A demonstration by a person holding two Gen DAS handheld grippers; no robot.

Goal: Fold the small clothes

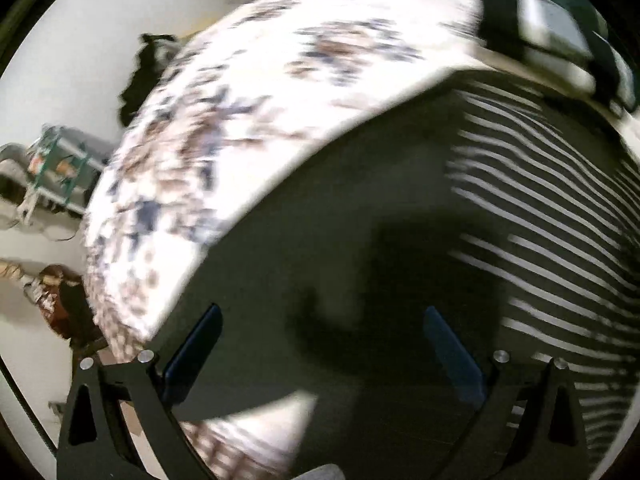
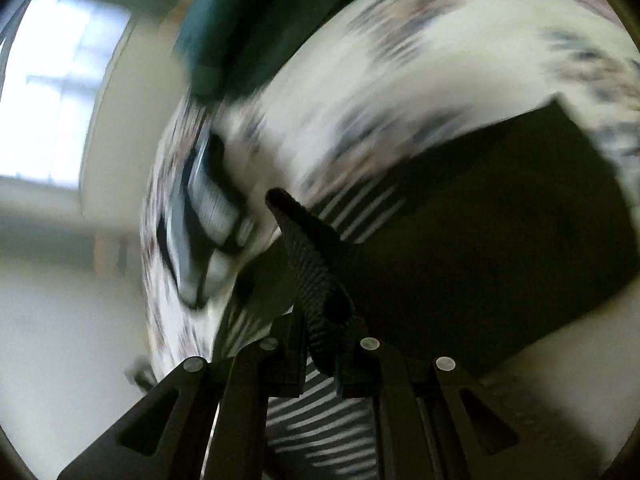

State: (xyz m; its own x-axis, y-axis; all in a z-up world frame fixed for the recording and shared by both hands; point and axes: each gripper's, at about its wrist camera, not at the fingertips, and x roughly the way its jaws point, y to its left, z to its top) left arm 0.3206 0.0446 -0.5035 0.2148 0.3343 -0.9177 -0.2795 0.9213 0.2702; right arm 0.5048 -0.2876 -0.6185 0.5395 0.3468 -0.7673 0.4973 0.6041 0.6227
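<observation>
Both views are pretty smeared with blur, so take the fine detail with a grain of salt.

Your left gripper [image 1: 322,344] has its two blue-padded fingers [image 1: 194,354] spread wide, with nothing between them. Under it lies the dark garment [image 1: 340,220], flat on a floral bedspread [image 1: 248,92]. One part of that garment is plain dark, and the part toward the right of the left wrist view has thin white stripes [image 1: 560,220]. Can't tell if that's one piece or two layered.

Your right gripper [image 2: 322,350] is pressed together on a fold of dark ribbed fabric [image 2: 312,264], which sticks up from between the jaws and looks like an edge of the same dark garment [image 2: 500,240]. Striped cloth [image 2: 320,420] shows just below the fingers there too.

As for containers: there's a black-and-white thing [image 1: 552,40] on the bedspread at the far edge of the garment, also seen in the right wrist view [image 2: 204,216]. Too blurry to say whether it's a box, a bag or more folded clothes, or whether anything's in it.

Off the bed at left there's a green-framed rack [image 1: 60,168] on the pale floor, contents unreadable.
</observation>
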